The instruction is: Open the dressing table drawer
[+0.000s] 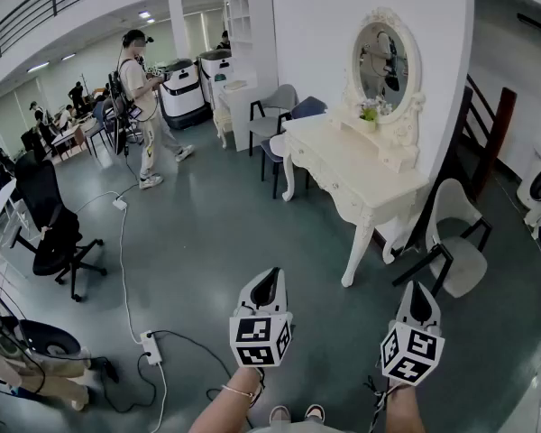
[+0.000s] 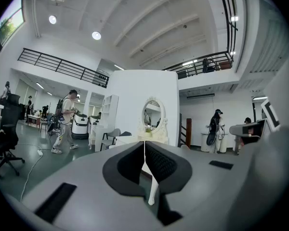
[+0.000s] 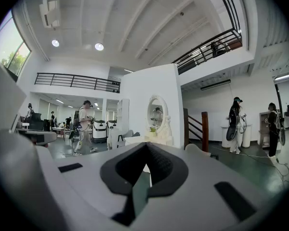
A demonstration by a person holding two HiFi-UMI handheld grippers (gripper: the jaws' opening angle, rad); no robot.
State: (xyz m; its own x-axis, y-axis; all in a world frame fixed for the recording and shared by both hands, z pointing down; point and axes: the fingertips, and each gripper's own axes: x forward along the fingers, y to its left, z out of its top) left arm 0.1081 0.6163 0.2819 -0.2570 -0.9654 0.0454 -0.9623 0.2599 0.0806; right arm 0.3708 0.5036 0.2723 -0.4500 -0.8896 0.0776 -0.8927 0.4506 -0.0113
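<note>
Well short of the dressing table (image 1: pixel 352 165), left gripper (image 1: pixel 268 282) and right gripper (image 1: pixel 418 298) hover level, fingers of both clenched, empty

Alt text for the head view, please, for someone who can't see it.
The left gripper and right gripper, both shut and empty, are held short of a cream carved dressing table with an oval mirror. A beige chair stands beside it.
</note>
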